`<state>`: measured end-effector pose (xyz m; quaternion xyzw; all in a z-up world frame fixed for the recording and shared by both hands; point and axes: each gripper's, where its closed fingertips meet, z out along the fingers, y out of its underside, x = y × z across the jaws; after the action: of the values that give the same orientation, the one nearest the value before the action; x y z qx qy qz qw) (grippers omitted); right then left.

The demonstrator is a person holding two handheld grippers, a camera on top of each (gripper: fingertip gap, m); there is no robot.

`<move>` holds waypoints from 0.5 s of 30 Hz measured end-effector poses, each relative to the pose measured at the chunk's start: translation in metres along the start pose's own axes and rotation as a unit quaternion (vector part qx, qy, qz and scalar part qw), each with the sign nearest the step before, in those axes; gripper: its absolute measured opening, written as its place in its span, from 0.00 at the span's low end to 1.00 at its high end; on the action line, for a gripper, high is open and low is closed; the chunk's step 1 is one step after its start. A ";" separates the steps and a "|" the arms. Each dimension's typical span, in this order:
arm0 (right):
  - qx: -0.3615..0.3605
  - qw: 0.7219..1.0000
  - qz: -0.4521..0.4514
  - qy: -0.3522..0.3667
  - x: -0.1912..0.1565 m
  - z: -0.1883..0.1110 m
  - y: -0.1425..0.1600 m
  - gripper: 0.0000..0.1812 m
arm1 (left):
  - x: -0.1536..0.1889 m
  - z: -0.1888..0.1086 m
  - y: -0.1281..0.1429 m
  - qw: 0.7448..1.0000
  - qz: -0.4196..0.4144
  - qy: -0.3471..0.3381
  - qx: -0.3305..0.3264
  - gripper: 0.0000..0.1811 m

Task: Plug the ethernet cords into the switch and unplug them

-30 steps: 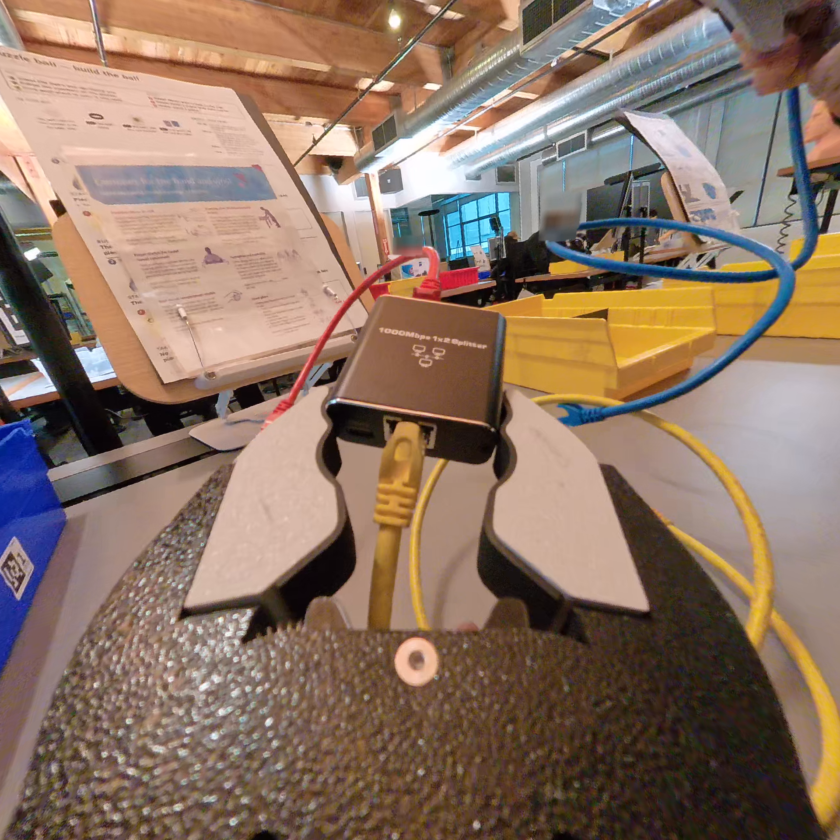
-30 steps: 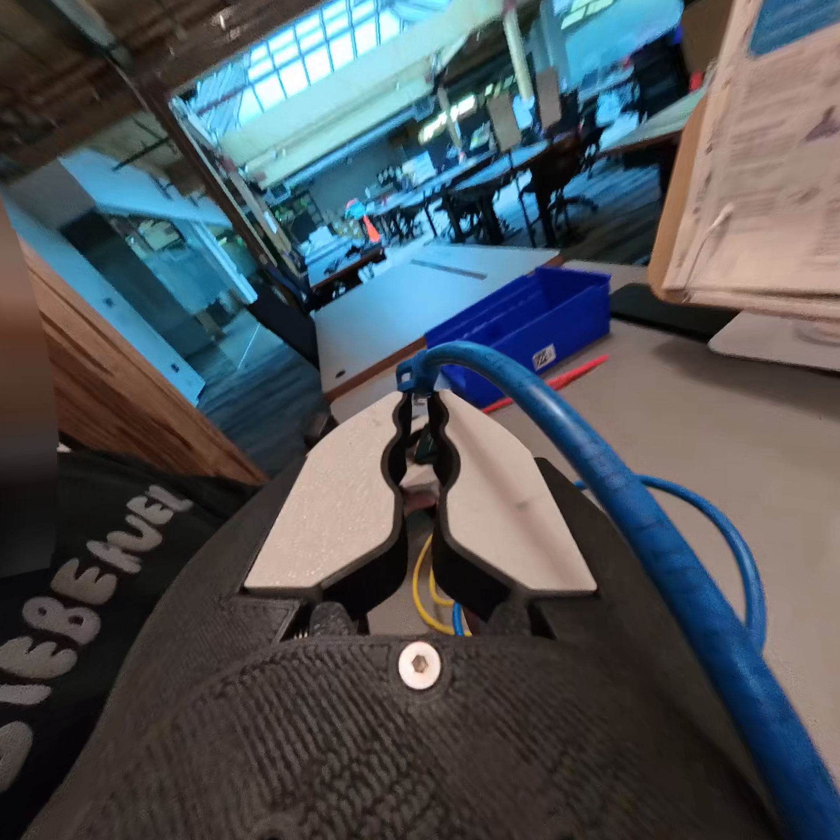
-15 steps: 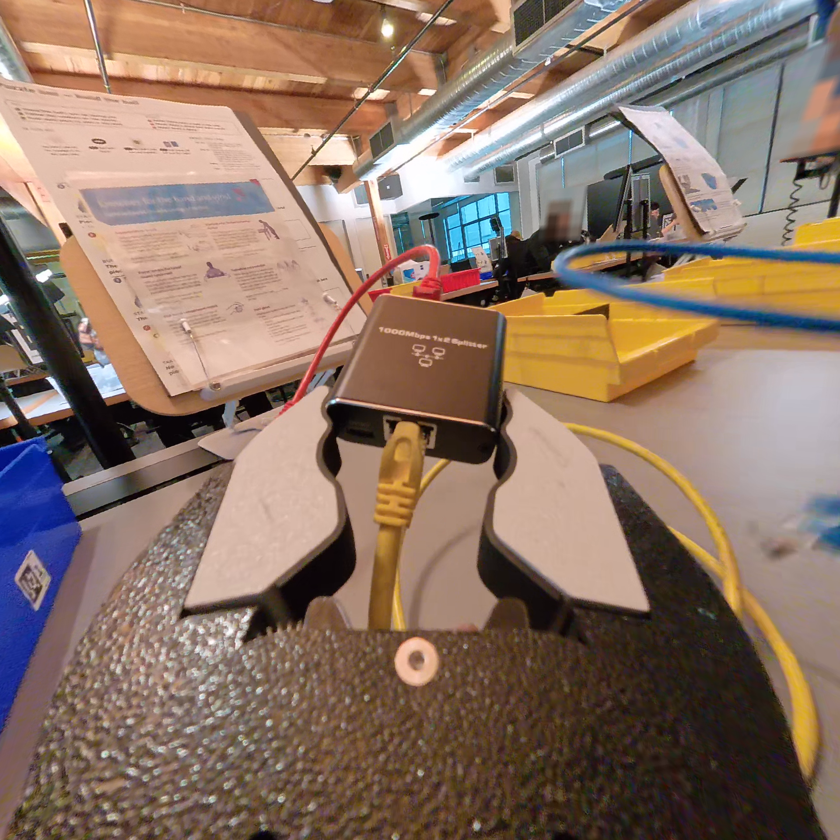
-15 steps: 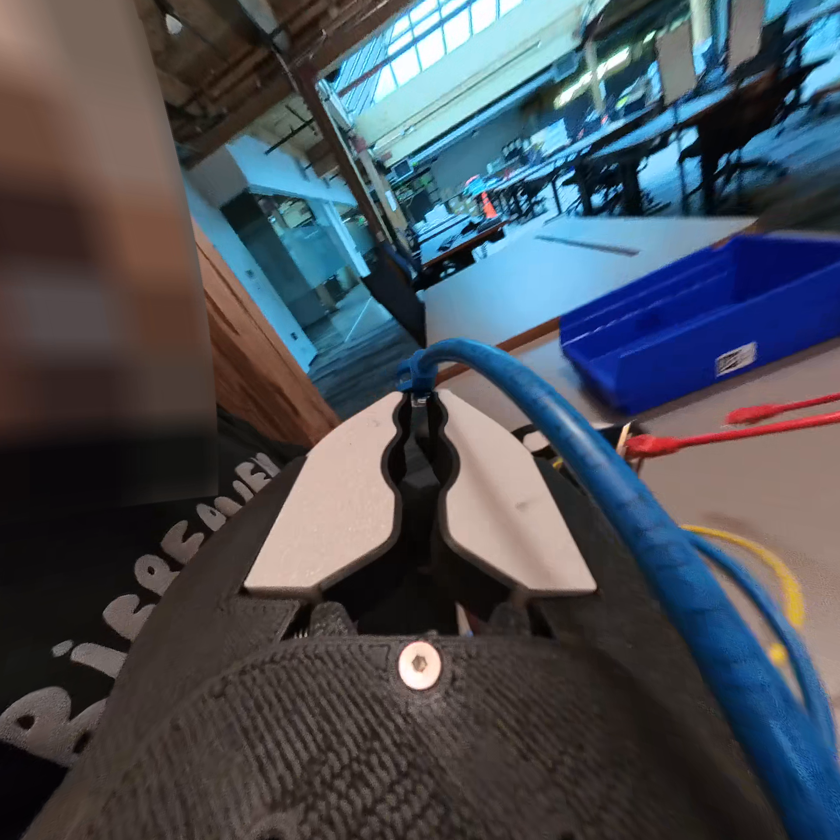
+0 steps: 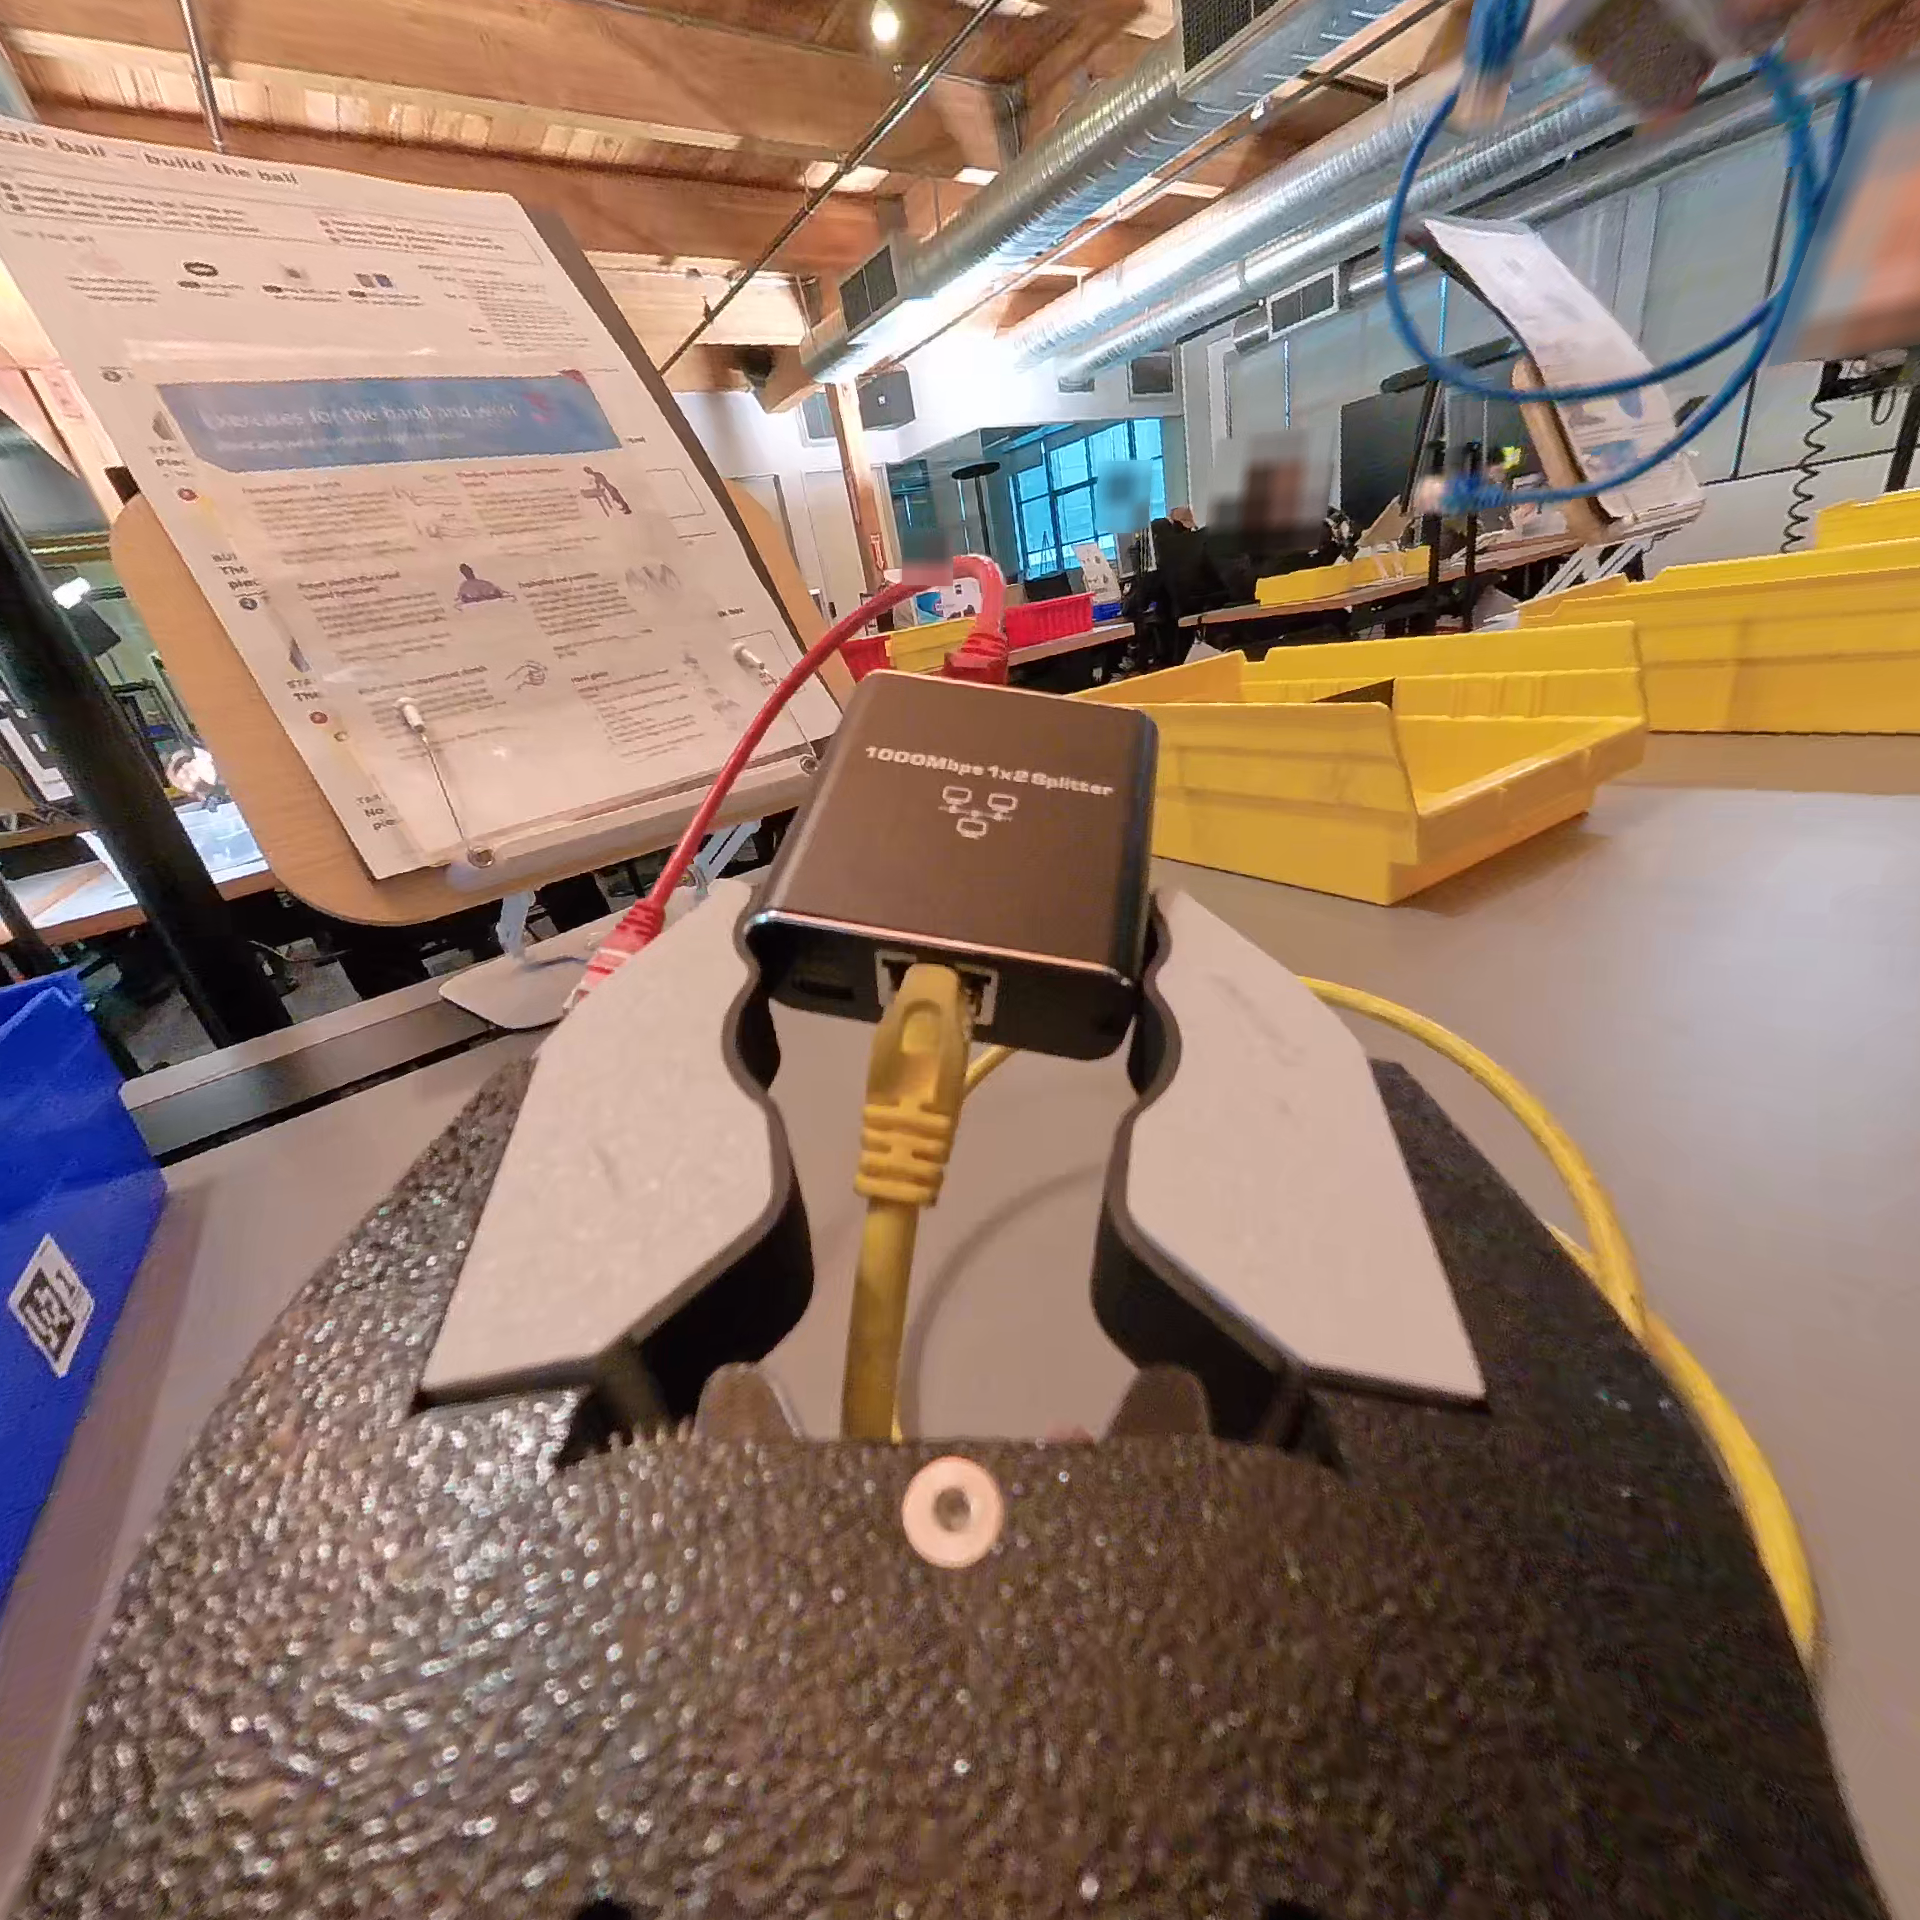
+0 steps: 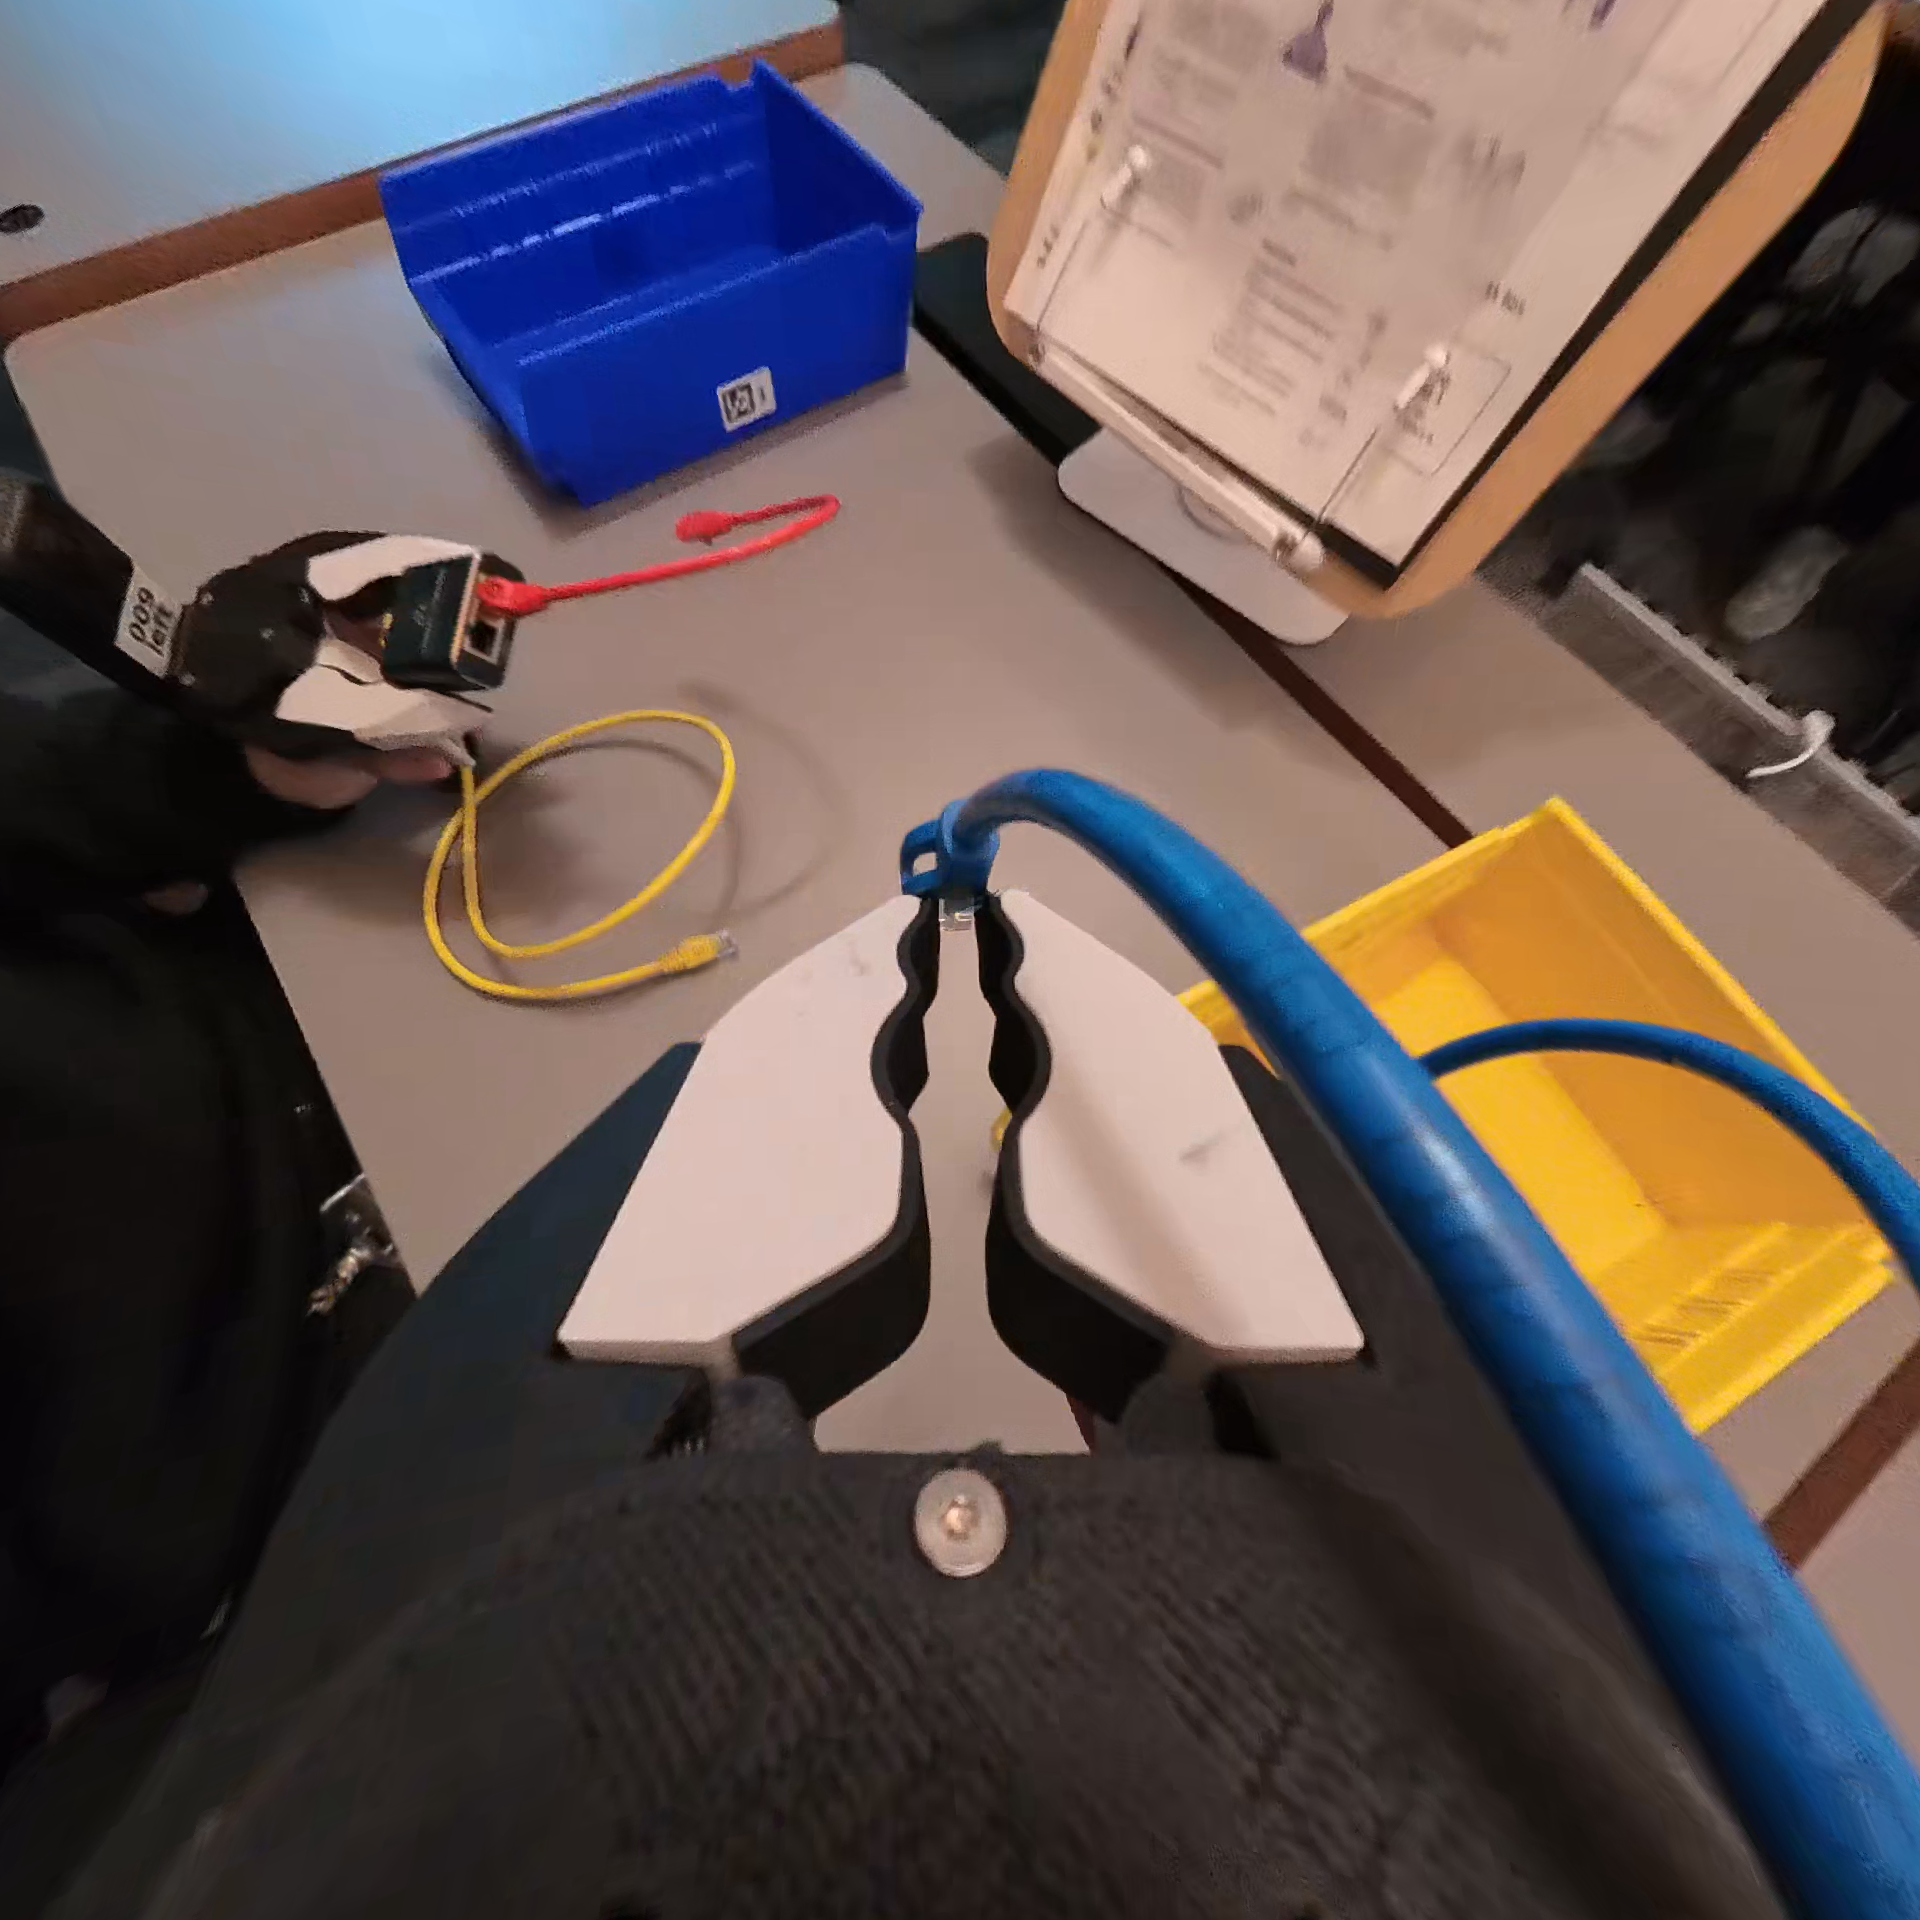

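My left gripper (image 5: 951, 966) is closed on the black switch (image 5: 977, 831); one finger presses each of its side walls, and the box sits level between my fingertips. The yellow cord (image 5: 899, 1132) is plugged into the port on the face nearest to me and runs back between my two fingers, then makes a loop on the grey table (image 5: 1662, 987) to the right of my fingers. The red cord (image 5: 727, 790) is plugged into the far face of the switch and hangs down to the left of my left finger, with its free end lying on the table.

My right gripper (image 6: 956, 920) is held high above the table and looks down on it. Its jaws are almost together and pinch the clear plug of the blue cord (image 6: 1299, 1018) right at the tips. The blue boot stands just beyond my fingertips, and the cord bends back over my right finger and goes out of view to the right.

From here the switch (image 6: 447, 623) is far to the left of my fingers, and one port beside the red plug is free. The blue bin (image 6: 665, 301) is ahead of my fingers on the left, the yellow bin (image 6: 1558, 1091) lies under the blue cord on the right, and the paper stand (image 6: 1403, 260) is ahead on the right.
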<state>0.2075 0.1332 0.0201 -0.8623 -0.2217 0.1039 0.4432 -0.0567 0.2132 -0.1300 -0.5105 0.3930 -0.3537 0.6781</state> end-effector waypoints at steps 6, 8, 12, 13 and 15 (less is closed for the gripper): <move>-0.021 0.995 0.039 -0.092 0.022 0.038 0.035 0.04 | 0.000 0.000 0.001 1.000 0.000 0.003 -0.002 0.36; -0.023 0.991 0.054 -0.120 0.026 0.050 0.047 0.03 | 0.001 0.000 0.001 1.000 0.001 0.005 -0.003 0.36; -0.049 0.988 0.066 -0.134 0.039 0.073 0.077 0.03 | 0.001 0.000 0.001 1.000 -0.002 0.008 0.000 0.36; -0.052 0.988 0.068 -0.131 0.044 0.078 0.082 0.03 | 0.001 0.000 0.001 1.000 -0.002 0.008 0.000 0.36; -0.040 0.990 0.063 -0.121 0.054 0.082 0.081 0.04 | 0.000 0.000 0.001 1.000 -0.005 0.008 0.000 0.36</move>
<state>0.2474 0.1765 -0.0924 -0.8727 -0.2225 0.2262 0.3711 -0.0568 0.2129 -0.1310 -0.5090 0.3962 -0.3613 0.6733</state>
